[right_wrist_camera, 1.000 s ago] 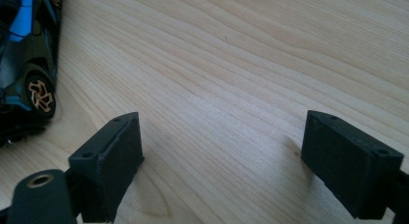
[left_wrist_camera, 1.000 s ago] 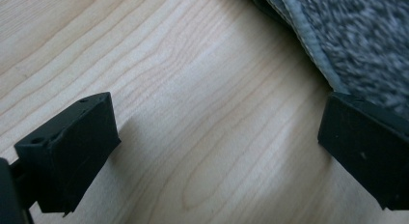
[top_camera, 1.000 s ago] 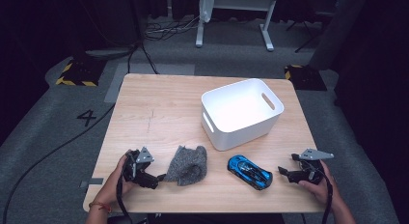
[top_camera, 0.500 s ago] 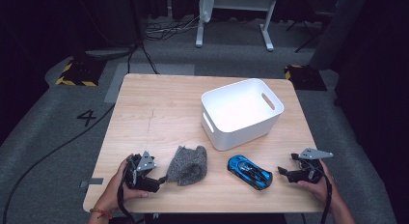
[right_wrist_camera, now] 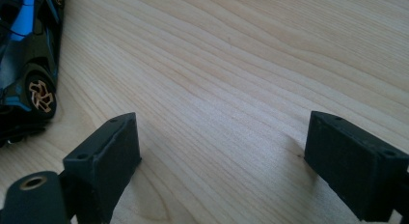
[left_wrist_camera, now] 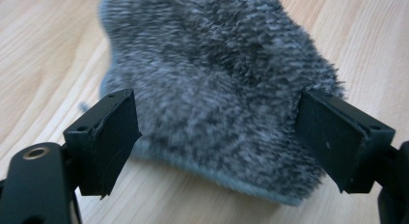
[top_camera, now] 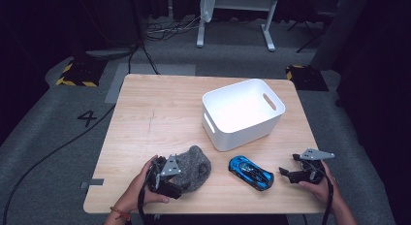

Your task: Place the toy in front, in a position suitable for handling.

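We have our left gripper's (left_wrist_camera: 217, 137) fingers spread wide around the fuzzy grey knitted cloth (left_wrist_camera: 217, 84), nothing clamped yet. Our right gripper's (right_wrist_camera: 222, 156) fingers gape empty beside the blue toy car (right_wrist_camera: 29, 55). The white plastic bin (top_camera: 242, 111) holds nothing; both placements remain.

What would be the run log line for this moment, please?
left gripper: open, jaws astride grey fuzzy cloth | right gripper: open, over bare table | toy car: untouched
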The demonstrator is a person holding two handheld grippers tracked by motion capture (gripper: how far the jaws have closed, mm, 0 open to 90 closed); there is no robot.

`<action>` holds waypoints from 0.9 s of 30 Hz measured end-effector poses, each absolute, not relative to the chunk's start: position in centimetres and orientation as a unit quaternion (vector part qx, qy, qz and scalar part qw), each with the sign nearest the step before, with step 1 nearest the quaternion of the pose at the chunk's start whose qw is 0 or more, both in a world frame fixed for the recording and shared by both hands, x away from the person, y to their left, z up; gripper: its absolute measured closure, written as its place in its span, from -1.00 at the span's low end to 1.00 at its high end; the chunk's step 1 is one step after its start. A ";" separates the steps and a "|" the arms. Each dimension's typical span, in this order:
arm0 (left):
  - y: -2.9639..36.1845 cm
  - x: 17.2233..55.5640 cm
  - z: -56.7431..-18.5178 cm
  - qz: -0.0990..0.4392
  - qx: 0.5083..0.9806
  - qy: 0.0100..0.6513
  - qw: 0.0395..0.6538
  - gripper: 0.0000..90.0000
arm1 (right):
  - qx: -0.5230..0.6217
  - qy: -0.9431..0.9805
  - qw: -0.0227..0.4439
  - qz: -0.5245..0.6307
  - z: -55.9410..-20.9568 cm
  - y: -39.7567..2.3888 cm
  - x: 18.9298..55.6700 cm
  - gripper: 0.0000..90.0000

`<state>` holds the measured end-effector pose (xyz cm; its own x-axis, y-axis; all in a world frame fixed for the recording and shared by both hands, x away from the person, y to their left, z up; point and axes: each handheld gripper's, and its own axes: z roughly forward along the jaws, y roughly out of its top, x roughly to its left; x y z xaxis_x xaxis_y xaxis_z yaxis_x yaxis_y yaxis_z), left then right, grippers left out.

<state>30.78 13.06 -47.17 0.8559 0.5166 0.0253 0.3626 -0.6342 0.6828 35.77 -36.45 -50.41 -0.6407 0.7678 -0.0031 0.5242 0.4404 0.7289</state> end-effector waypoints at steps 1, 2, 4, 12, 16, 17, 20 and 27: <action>12.7 30.9 -47.3 0.107 0.898 0.247 0.347 -0.65 | 0.388 0.832 0.170 0.359 -50.4 -36.5 35.8 -0.73; 12.5 31.1 -47.4 0.107 0.899 0.248 0.346 -0.66 | 0.388 0.832 0.170 0.359 -50.4 -36.5 35.8 -0.73; 12.2 31.6 -47.6 0.099 0.895 0.256 0.351 -0.66 | 0.388 0.832 0.170 0.359 -50.4 -36.4 35.8 -0.73; 11.0 32.3 -46.5 0.095 0.892 0.246 0.368 -0.65 | 0.376 0.840 0.155 0.358 -50.0 -36.2 35.5 -0.57; 10.5 32.7 -46.6 0.096 0.889 0.255 0.368 -0.65 | 0.351 0.846 0.165 0.365 -48.8 -34.8 35.0 -0.57; 10.4 32.9 -46.9 0.091 0.889 0.259 0.365 -0.65 | 0.346 0.846 0.166 0.369 -48.6 -34.6 34.9 -0.56; 10.1 33.1 -47.6 0.088 0.891 0.263 0.359 -0.65 | 0.327 0.848 0.164 0.383 -47.4 -33.3 34.4 -0.56; 10.1 33.9 -49.0 0.076 0.887 0.282 0.358 -0.67 | 0.266 0.869 0.134 0.396 -45.7 -28.9 33.2 -0.57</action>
<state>33.95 10.14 -49.02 0.8288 0.5556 -0.0669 0.4464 -0.5843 0.6778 33.24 -28.92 -45.70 -0.8231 0.5675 -0.0218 0.3555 0.5447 0.7596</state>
